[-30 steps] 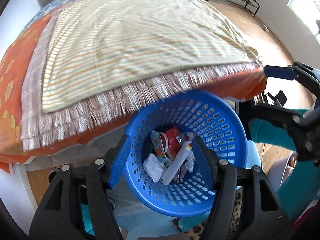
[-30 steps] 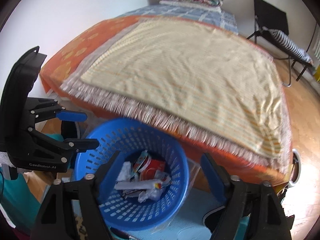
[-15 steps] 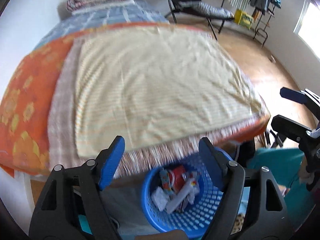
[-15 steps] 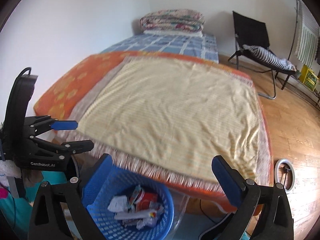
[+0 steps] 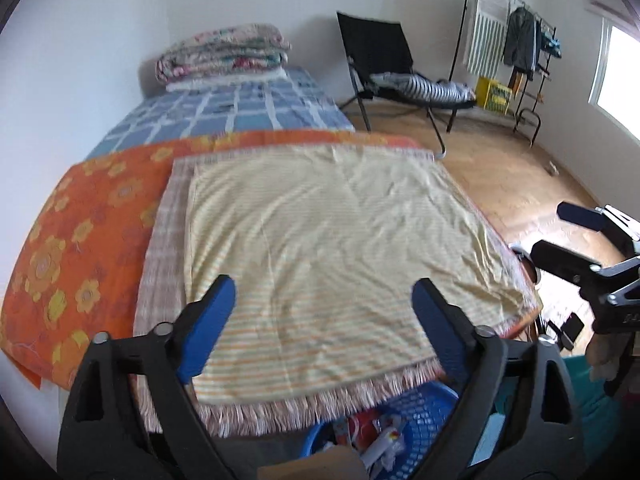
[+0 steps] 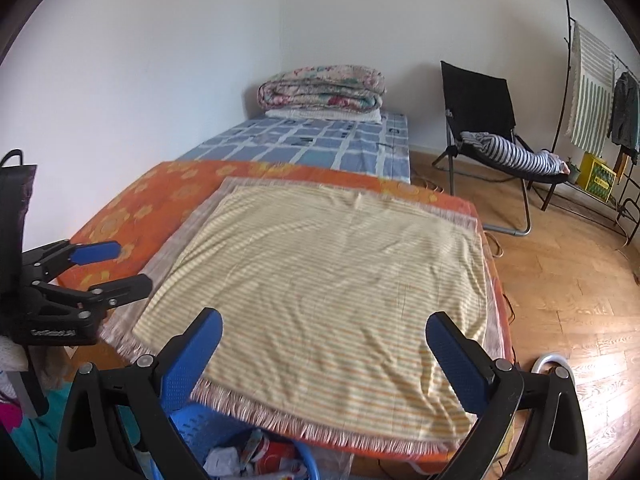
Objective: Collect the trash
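Both spread wide and gripping nothing: my left hand-held gripper (image 5: 323, 306) and right hand-held gripper (image 6: 324, 336) hover over the bed (image 6: 320, 264), blue basket (image 5: 420, 408) of trash (image 5: 376, 436) at its foot.

White maker's lettering on the black body of the left gripper (image 6: 100, 268), blurred, seemingly "GenRobot.AI", a few pale letters on the right gripper (image 5: 560, 228) cut off by the frame edge, nothing else legible

Your frames are daylit and bright: blown-out white window (image 5: 622, 76) at right, glare on glossy wooden parquet floor (image 6: 568, 344). Mild motion blur softens everything; fisheye bends edges, corners vignette black.
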The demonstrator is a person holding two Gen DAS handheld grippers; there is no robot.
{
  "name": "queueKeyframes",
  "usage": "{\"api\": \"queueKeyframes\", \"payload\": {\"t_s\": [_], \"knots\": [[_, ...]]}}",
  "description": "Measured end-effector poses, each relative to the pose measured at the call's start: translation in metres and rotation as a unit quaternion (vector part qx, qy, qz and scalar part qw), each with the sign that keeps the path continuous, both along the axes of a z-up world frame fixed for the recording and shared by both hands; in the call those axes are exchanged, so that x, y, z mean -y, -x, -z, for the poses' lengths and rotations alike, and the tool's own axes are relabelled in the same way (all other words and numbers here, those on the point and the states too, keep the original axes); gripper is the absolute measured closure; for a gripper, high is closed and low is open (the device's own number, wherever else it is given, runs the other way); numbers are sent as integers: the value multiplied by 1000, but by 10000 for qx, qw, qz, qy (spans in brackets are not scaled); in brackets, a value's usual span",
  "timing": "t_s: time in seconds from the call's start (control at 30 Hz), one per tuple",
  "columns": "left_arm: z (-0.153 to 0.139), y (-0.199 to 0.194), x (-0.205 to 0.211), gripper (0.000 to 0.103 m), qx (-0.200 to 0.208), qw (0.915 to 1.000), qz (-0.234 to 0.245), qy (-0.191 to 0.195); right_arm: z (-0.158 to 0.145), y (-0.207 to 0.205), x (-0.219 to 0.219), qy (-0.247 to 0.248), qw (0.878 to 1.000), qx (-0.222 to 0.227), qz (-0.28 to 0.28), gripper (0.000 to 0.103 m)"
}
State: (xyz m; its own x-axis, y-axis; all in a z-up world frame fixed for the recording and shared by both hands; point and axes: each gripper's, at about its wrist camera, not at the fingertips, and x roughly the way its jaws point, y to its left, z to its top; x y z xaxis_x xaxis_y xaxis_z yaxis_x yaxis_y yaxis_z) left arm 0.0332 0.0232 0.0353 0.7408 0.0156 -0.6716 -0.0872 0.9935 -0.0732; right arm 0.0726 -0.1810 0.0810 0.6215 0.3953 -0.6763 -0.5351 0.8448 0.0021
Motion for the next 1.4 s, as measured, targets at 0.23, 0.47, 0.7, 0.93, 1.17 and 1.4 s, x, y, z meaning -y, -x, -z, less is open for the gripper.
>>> {"api": "queueKeyframes", "payload": {"t_s": [0.23,0.47,0.7,0.93,1.17,1.4], "knots": [[-4,-5,4,7,8,9998,-96,-188,14,-13,2,-53,9997,-232,16,0],[-4,-5,9,5,40,9998,-116,-147,15,-17,8,-159,9995,-219,140,0],[-1,-6,8,2,-5,9998,-189,-111,21,-19,7,-58,9995,-258,191,0],[6,-4,6,2,-105,9996,-253,-71,18,-19,10,-155,9993,-222,249,0],[10,-5,4,2,-195,9994,-282,52,18,-19,11,-143,9993,-228,245,0],[11,-5,4,2,-206,9994,-283,58,18,-19,10,-148,9993,-229,249,0]]}}
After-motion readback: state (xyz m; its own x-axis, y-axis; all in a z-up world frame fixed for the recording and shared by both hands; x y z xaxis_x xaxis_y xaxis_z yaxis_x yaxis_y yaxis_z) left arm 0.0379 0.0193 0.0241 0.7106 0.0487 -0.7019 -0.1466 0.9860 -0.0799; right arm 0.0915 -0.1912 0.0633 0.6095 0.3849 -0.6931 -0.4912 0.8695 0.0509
